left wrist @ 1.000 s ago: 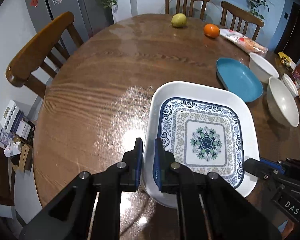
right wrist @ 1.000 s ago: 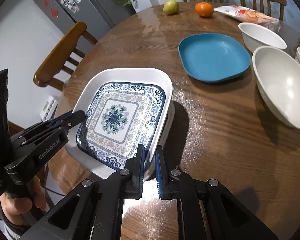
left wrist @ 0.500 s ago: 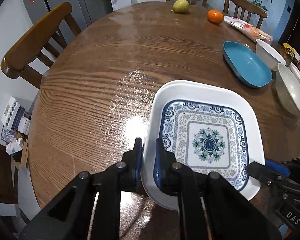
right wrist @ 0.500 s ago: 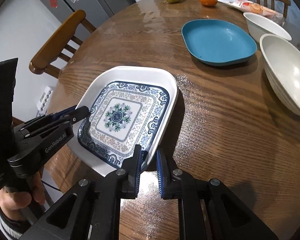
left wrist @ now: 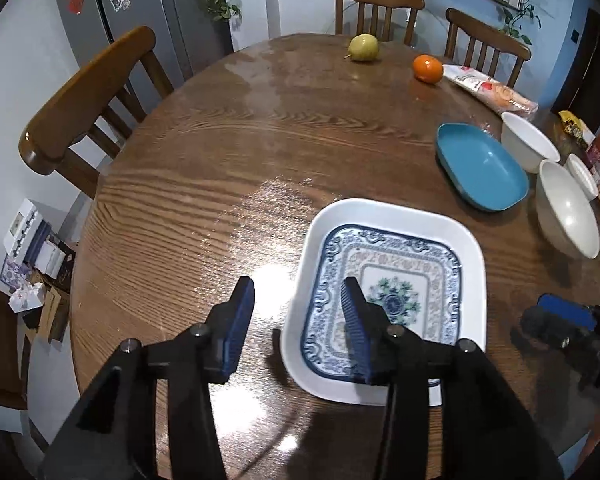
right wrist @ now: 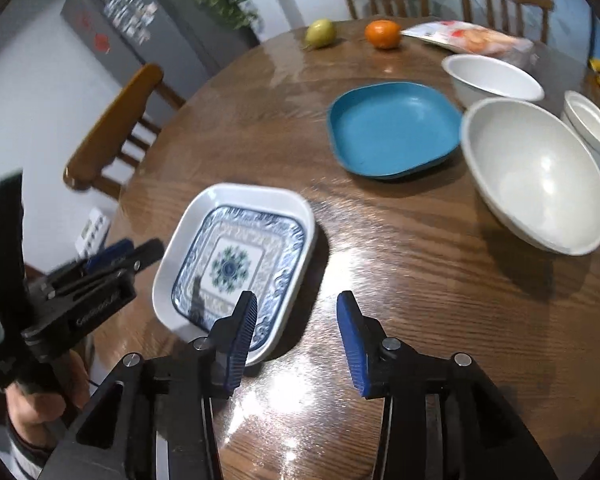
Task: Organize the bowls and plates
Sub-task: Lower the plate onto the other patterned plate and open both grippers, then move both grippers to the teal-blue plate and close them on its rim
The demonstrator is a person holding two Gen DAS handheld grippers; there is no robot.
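A blue-patterned square plate [left wrist: 400,264] lies nested in a white square plate [left wrist: 388,212], and both rest flat on the round wooden table [left wrist: 220,168]. My left gripper [left wrist: 298,320] straddles the white plate's left rim. Its jaws are opening and neither pad presses the rim. My right gripper [right wrist: 296,328] hangs over the near right corner of the white plate [right wrist: 240,192]. Its jaws are opening too, with the left finger above the rim and nothing gripped. A blue plate [right wrist: 392,128] and a large white bowl [right wrist: 536,176] sit further right.
Two more white bowls [right wrist: 492,76] [right wrist: 590,128] stand behind the large one. A pear [left wrist: 363,49], an orange [left wrist: 428,68] and a food packet [left wrist: 492,92] lie at the far edge. Wooden chairs [left wrist: 88,116] ring the table. Jars crowd the right edge.
Both grippers were shut on the white plate's rim; now both have opened and let go of it. The right gripper has drawn back a little from the plate.
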